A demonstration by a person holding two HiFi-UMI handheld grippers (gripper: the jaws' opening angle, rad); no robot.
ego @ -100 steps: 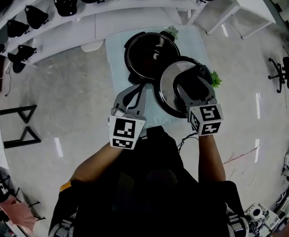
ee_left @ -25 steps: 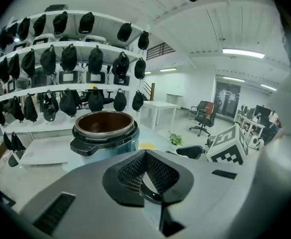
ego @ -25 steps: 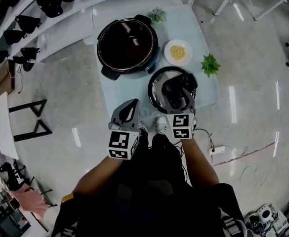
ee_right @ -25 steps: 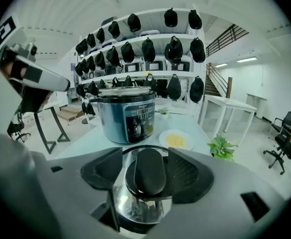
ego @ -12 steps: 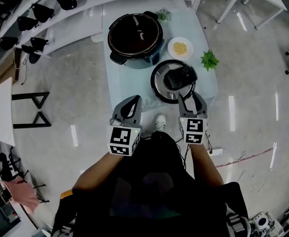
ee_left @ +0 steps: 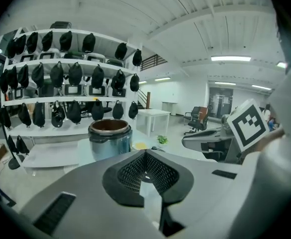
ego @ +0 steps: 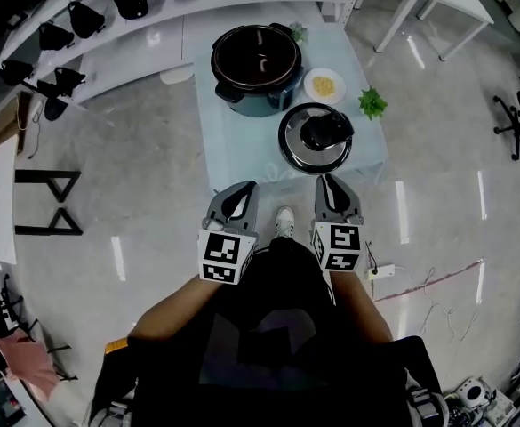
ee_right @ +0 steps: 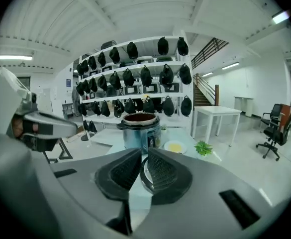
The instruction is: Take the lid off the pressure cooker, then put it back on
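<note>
Grey left fingers [ee_left: 128, 176] pressed together, empty; right fingers [ee_right: 167, 171] just closing, barely apart, empty

Open lab-like hall: white shelves [ee_right: 152, 63] of black gear [ee_right: 146, 76], office chair [ee_right: 273, 128], staircase [ee_right: 210, 51] (polished floor [ego: 153, 194])

The left hand-held gripper [ego: 239, 190] and the right hand-held gripper [ego: 327, 183] are held side by side, apart, just ahead of the person's body, both pointing forward and tilted somewhat down. The left forearm [ego: 175, 314] and right forearm [ego: 364, 305] are bent behind them. The left jaws are pressed together, empty. The right jaws have just been closing; a slim gap remains, with nothing between them
</note>
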